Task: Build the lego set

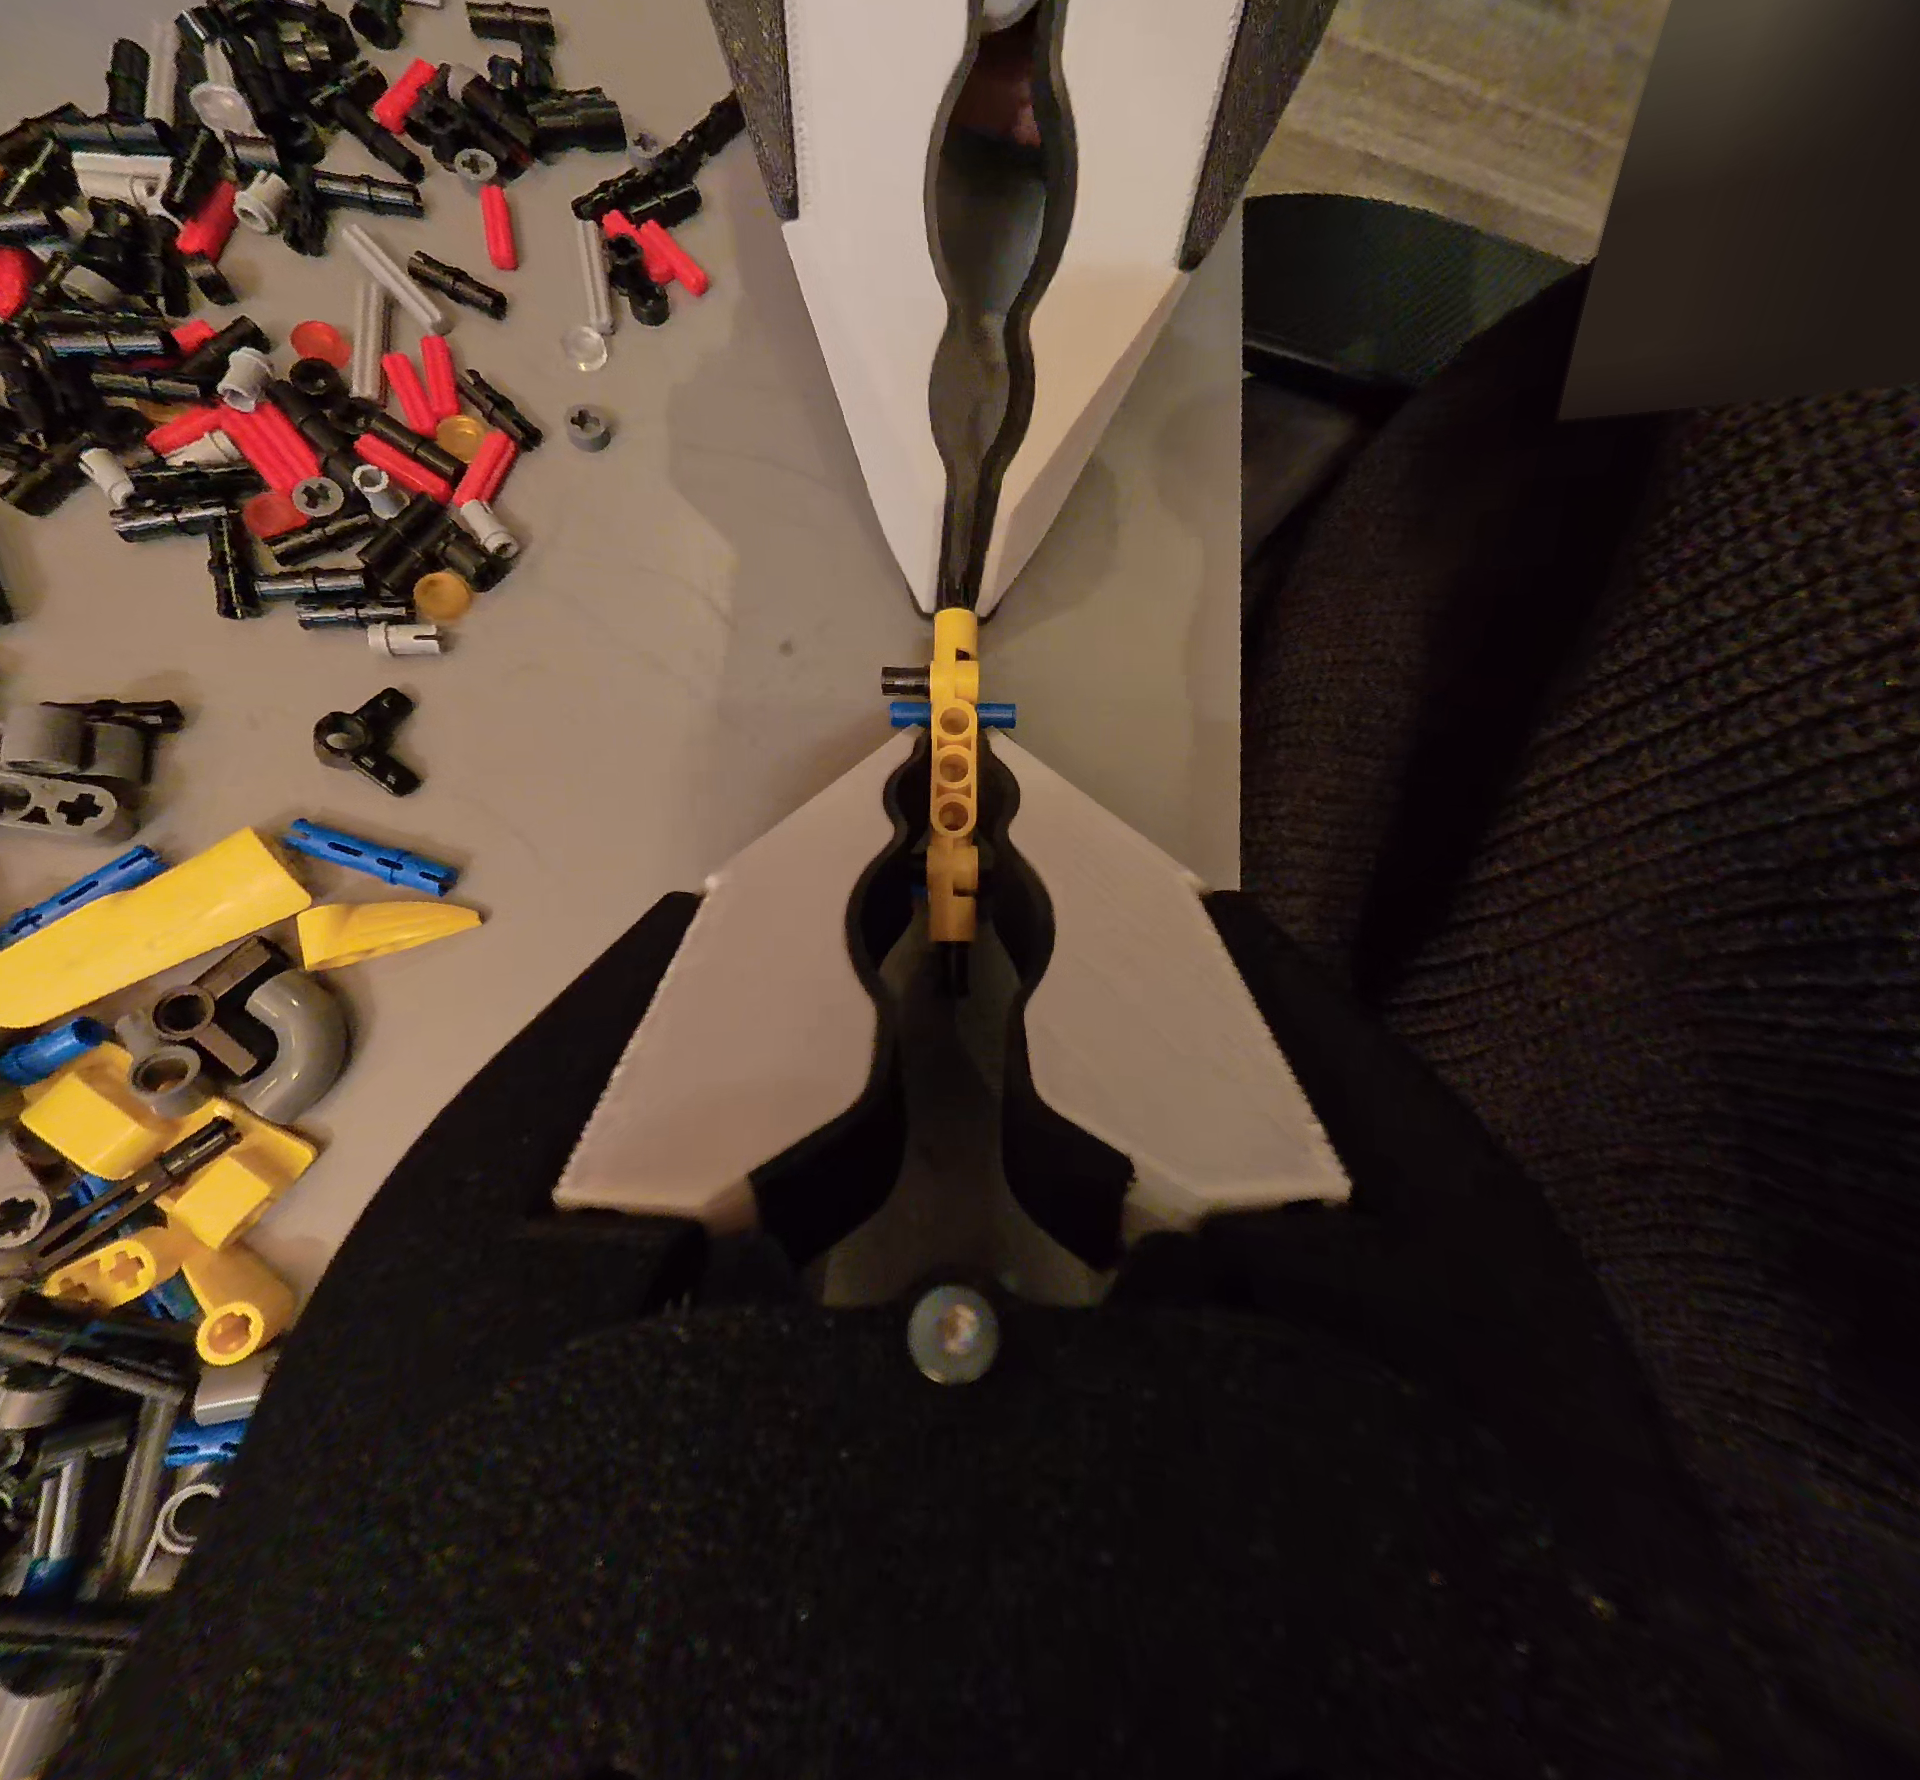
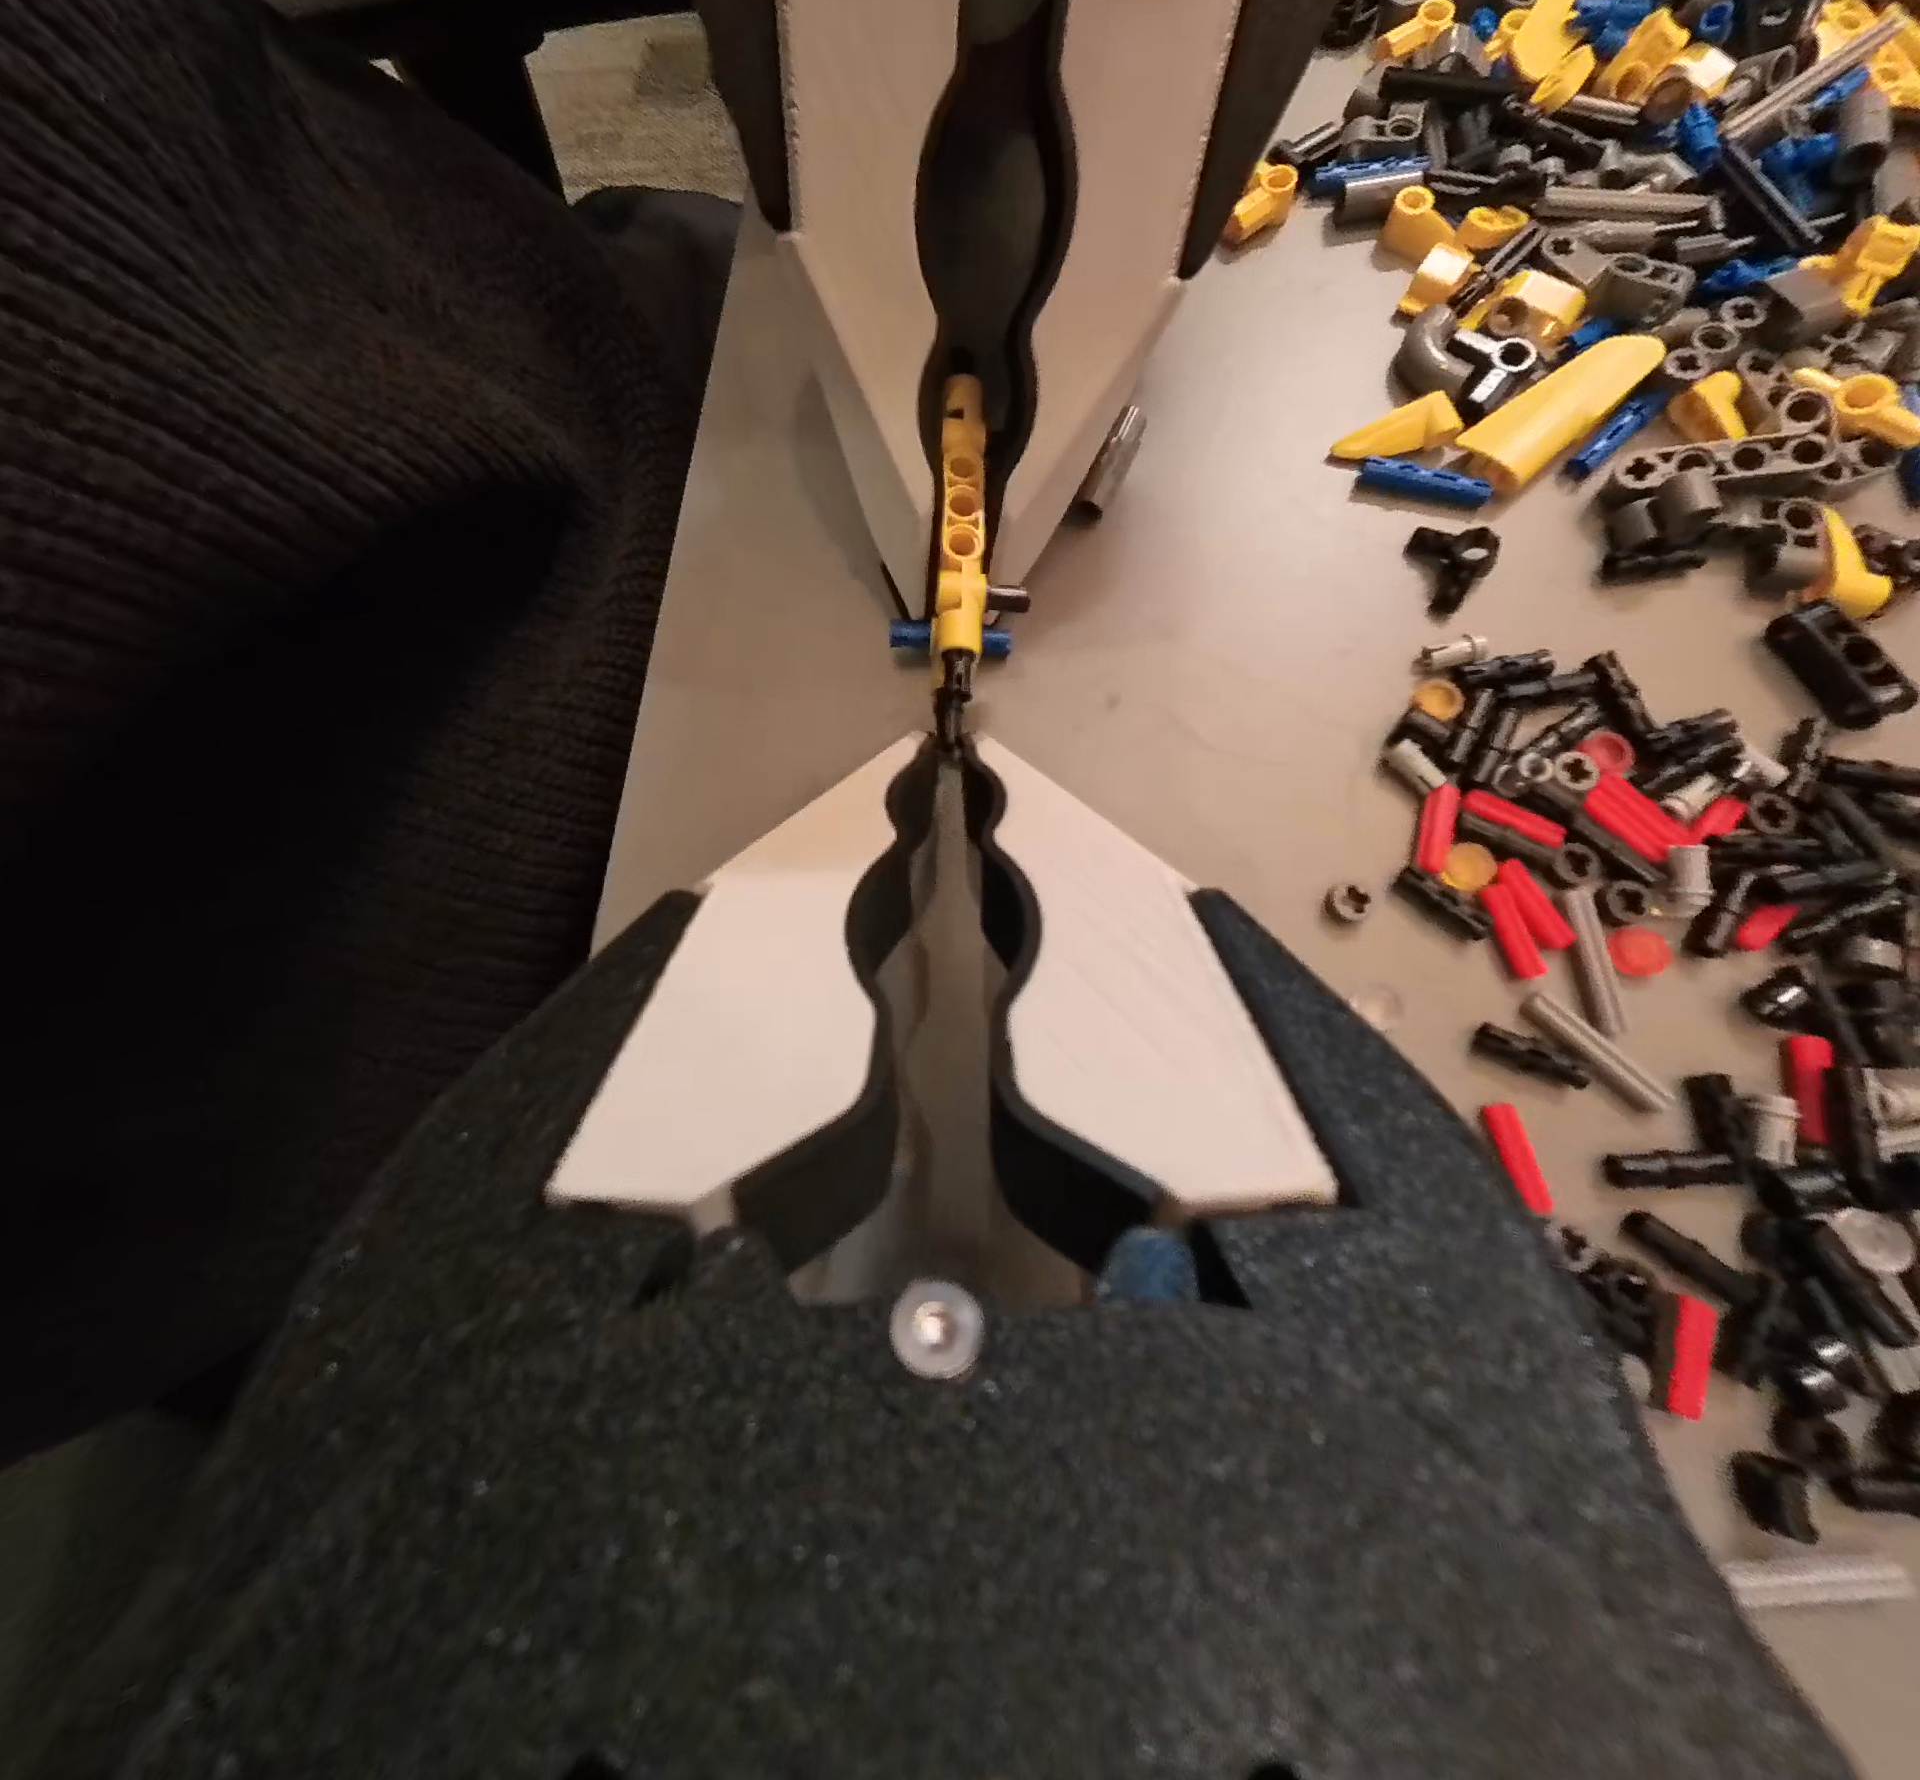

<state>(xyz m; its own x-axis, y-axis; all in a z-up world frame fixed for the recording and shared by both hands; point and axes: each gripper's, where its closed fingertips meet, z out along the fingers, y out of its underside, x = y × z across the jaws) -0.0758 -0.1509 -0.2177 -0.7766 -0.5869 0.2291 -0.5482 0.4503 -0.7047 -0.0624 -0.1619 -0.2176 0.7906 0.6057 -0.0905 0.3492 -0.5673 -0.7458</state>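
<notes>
My left gripper (image 1: 956, 738) is shut on a yellow holed beam (image 1: 954, 774), held just above the grey table (image 1: 644, 691). A blue pin (image 1: 909, 714) crosses the beam, and a black pin (image 1: 902, 679) sticks out of its side. My right gripper (image 2: 945, 743) faces the left one tip to tip. It is shut on a thin black pin (image 2: 951, 691) that meets the end of the yellow beam (image 2: 964, 504). The right gripper also shows in the left wrist view (image 1: 956, 603), and the left gripper in the right wrist view (image 2: 961, 603).
A pile of black, red and grey pins (image 1: 239, 328) lies on the table, with yellow, blue and grey parts (image 1: 156, 1055) nearer. The same piles show in the right wrist view (image 2: 1662, 951). A person's dark knitted garment (image 1: 1662, 795) is beside the table edge (image 1: 1242, 483). The tips of both grippers are at nearly the same place.
</notes>
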